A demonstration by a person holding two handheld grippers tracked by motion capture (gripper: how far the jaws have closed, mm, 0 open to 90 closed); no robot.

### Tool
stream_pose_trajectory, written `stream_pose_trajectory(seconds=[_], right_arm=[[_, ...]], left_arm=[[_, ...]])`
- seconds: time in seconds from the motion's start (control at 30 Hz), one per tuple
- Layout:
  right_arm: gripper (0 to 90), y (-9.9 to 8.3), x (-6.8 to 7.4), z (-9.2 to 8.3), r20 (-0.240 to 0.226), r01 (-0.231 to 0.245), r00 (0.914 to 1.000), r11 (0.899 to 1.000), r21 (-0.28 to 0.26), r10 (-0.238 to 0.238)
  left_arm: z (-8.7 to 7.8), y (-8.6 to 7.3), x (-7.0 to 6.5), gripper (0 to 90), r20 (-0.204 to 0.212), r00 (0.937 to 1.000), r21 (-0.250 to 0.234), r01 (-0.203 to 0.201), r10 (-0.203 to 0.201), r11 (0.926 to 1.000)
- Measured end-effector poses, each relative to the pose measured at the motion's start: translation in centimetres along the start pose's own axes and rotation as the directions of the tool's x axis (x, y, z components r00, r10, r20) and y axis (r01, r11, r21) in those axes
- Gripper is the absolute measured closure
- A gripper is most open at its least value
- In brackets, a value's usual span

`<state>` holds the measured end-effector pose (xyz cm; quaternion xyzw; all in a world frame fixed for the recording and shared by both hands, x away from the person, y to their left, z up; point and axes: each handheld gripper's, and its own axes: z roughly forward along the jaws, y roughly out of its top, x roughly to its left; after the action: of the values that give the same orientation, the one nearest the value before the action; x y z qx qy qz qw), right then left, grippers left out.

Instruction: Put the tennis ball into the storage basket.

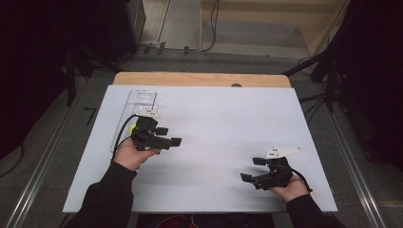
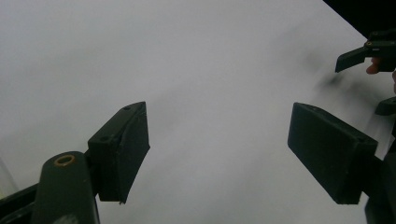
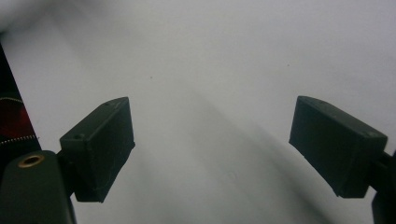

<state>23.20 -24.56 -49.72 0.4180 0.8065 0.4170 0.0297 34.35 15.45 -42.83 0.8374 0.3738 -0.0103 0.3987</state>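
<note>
My left gripper point(image 1: 169, 136) is held over the left part of the white board point(image 1: 214, 118), pointing right. In the left gripper view its black jaws stand apart around the left gripper's point(image 2: 217, 133) bare gap, with only white board beyond. My right gripper point(image 1: 252, 169) sits near the board's front right, pointing left, a grey three-cornered plate point(image 1: 280, 152) on top. The right gripper point(image 3: 210, 133) is open too, nothing between its jaws. The right gripper's jaw point(image 2: 359, 55) shows far off in the left gripper view.
A clear plastic tray point(image 1: 142, 99) lies on the board's back left, just behind my left hand. The board rests on a wooden table point(image 1: 199, 79). Dark stands and cables point(image 1: 323, 99) flank both sides on the floor.
</note>
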Motion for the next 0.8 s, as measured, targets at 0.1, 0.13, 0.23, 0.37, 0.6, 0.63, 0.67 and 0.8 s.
stream_pose_trajectory(seconds=[0.1,0.13,0.23,0.37,0.6,0.63,0.67,0.8], right_arm=[[12.0,0.0,0.0,0.0,0.0,0.0,1.0,1.0,0.0,0.0],[12.0,0.0,0.0,0.0,0.0,0.0,1.0,1.0,0.0,0.0],[12.0,0.0,0.0,0.1,0.001,0.003,1.0,1.0,0.001,-0.003],[12.0,0.0,0.0,0.0,0.001,0.001,1.0,1.0,0.001,-0.001],[12.0,0.0,0.0,0.0,0.0,-0.001,1.0,1.0,0.001,0.001],[12.0,0.0,0.0,0.0,0.0,-0.002,1.0,1.0,0.001,0.002],[12.0,0.0,0.0,0.0,0.0,-0.002,1.0,1.0,0.001,0.002],[12.0,0.0,0.0,0.0,0.001,0.0,1.0,1.0,0.001,0.0]], left_arm=[[-0.1,-0.4,-0.2,21.1,0.005,1.0,0.007,-0.007,0.007,1.0],[-0.1,-0.5,-0.3,21.1,0.006,0.9999,0.007,-0.01,0.01,0.9999],[-0.2,-0.9,-0.4,21.1,0.011,0.9999,0.005,-0.008,0.008,1.0],[-0.3,-1.3,-0.5,21.0,0.0,0.9998,0.007,-0.022,0.022,0.9997],[-0.4,-2.2,-0.9,21.0,0.006,0.9991,0.009,-0.042,0.042,0.9991],[-0.4,-2.4,-0.9,21.0,0.006,0.999,0.009,-0.043,0.043,0.999],[-0.4,-2.5,-1.0,21.0,0.01,0.9988,0.014,-0.048,0.048,0.9987],[-0.3,-3.2,-1.1,21.0,0.012,0.998,0.015,-0.062,0.062,0.9979]])
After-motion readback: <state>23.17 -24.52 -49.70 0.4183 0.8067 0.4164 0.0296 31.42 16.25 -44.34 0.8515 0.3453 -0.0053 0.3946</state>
